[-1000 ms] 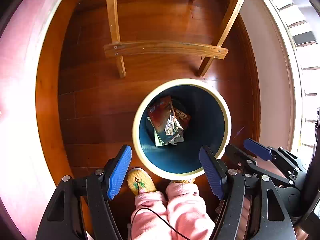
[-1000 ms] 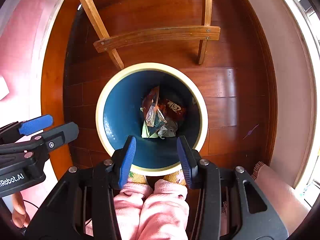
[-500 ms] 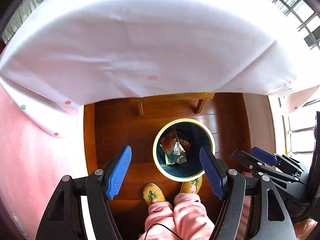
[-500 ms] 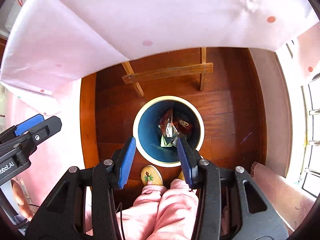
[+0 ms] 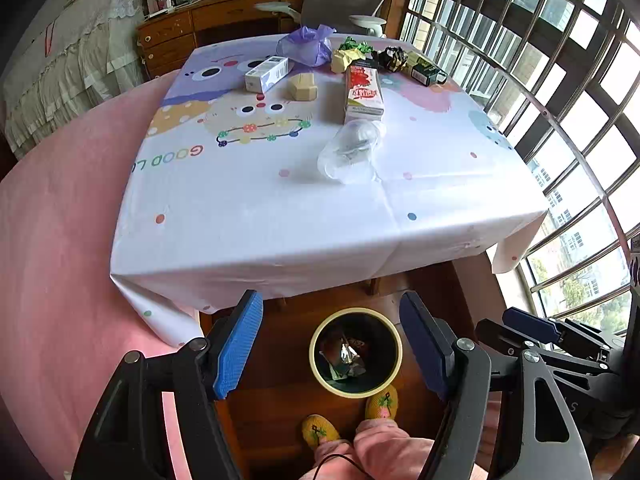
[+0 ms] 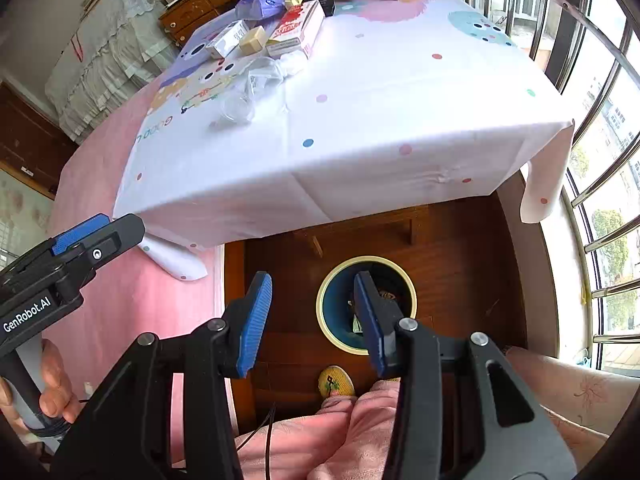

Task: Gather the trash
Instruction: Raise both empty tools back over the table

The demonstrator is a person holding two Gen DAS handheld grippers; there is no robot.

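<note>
trash bin (image 5: 355,354) below btwn left gripper (image 5: 330,344) pads

Left gripper (image 5: 332,344) jaws wide apart, right gripper (image 6: 312,316) parted, both empty

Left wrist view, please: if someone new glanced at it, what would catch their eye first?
Probably the square table under a white cartoon-print tablecloth, with litter bunched at its far side: a red-and-white carton, a crumpled lilac plastic bag and, nearer, a clear plastic cup on its side. Next, the round cream-rimmed blue bin on the wooden floor below the near edge, already holding wrappers, framed by the open left gripper.
</note>
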